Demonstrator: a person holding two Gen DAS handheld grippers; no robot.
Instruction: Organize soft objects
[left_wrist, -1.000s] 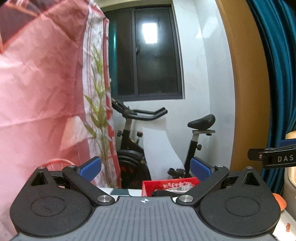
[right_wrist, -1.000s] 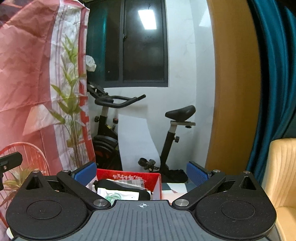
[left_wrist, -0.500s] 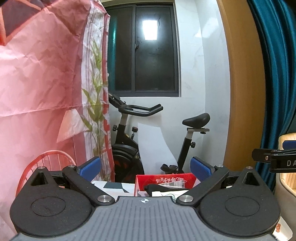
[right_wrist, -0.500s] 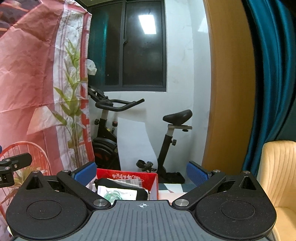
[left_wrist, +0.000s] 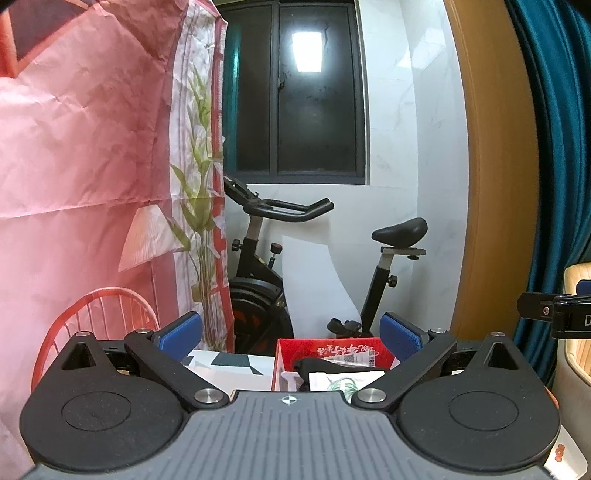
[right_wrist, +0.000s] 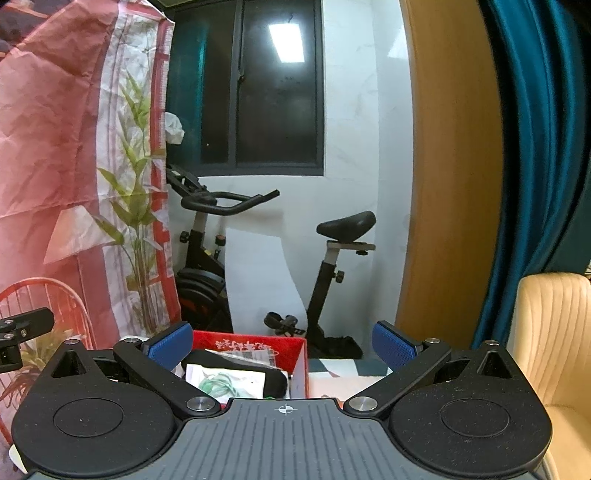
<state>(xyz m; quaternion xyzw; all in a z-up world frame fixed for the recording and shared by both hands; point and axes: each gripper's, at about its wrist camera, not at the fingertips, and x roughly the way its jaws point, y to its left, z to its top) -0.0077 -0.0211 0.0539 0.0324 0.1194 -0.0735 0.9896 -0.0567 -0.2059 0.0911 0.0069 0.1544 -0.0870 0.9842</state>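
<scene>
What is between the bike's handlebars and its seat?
A white curved sheet leans against the wall between the handlebars and the seat of the bike. Both views show it.

Two grippers are in view, the left gripper (left_wrist: 290, 334) and the right gripper (right_wrist: 282, 341), each with two blue-padded fingers spread wide and nothing between them. There is one red box (right_wrist: 258, 341), one exercise bike (left_wrist: 280, 258) with one saddle, one dark window (right_wrist: 255, 85), one pink printed hanging cloth (left_wrist: 92, 147), one teal curtain (right_wrist: 535, 147), and one cream chair (right_wrist: 554, 332).
</scene>
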